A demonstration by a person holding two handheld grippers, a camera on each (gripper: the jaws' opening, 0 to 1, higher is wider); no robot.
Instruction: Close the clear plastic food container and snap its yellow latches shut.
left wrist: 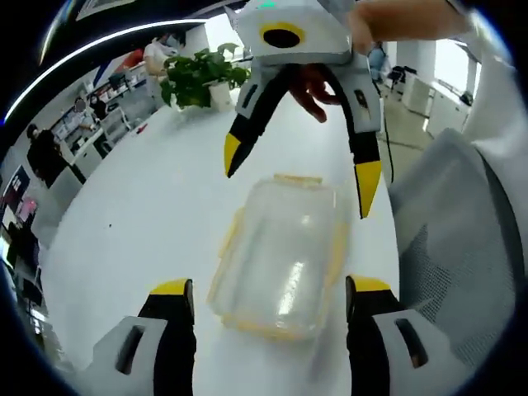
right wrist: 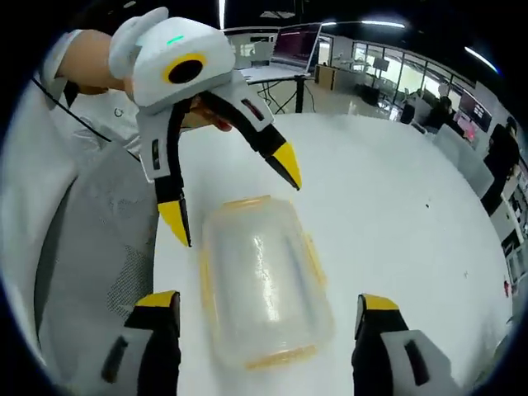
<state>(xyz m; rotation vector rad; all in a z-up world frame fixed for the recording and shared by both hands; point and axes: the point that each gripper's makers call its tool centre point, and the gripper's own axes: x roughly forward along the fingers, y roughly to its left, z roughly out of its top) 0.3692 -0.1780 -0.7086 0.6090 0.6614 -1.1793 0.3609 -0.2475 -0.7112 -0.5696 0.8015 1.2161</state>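
Container btwn both open hand-held grippers, untouched.

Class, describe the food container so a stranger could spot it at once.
Find the big white table. Near its edge by the grey mesh chair sits a clear plastic food container, lid on. Its yellow latches set it apart.

bare table around container
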